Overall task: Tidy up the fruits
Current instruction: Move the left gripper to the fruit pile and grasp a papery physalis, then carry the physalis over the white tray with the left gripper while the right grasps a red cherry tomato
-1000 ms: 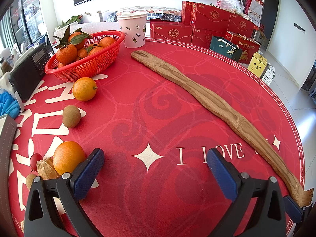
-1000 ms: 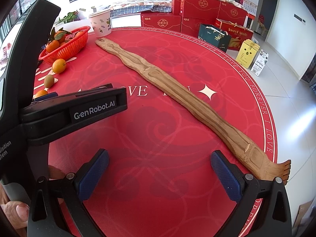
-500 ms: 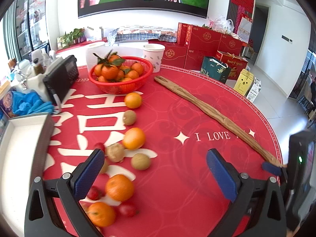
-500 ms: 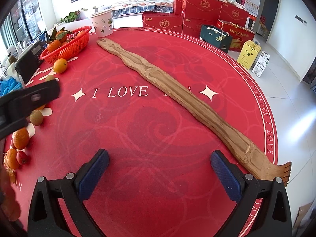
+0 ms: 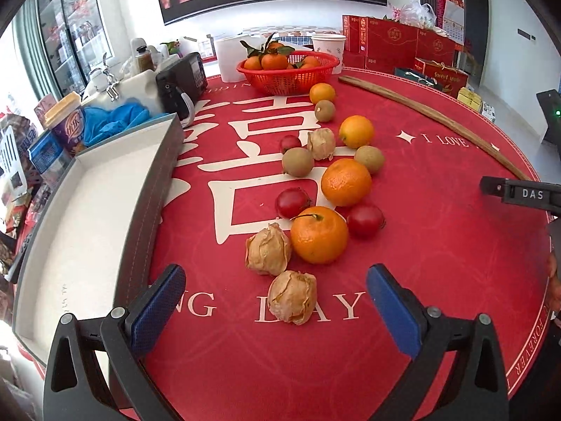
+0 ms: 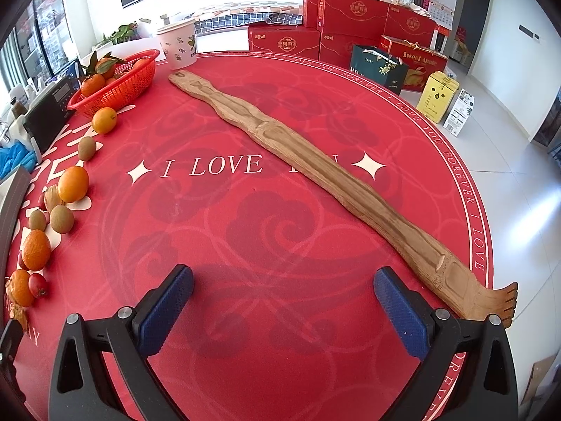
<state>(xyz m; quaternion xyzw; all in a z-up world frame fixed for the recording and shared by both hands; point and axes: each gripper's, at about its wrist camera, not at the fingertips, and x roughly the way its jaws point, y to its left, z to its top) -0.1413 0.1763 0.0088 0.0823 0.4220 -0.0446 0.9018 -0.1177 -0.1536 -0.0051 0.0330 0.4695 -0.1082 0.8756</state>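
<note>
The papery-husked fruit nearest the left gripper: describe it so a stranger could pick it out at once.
On the red tablecloth, find the white lettering "DAY". The husked fruit sits on it, between the left gripper's open fingers. Unlike its husked twin beside the stemmed orange, it lies alone, nearest the camera.

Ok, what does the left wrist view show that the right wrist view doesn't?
Left only: the open white box, three husked fruits seen in full, and the right gripper's body at the edge. Right only: the whole wooden board down to its foot-shaped end, and the floor boxes. Both: the red basket, loose oranges and kiwis, and open, empty jaws.
</note>
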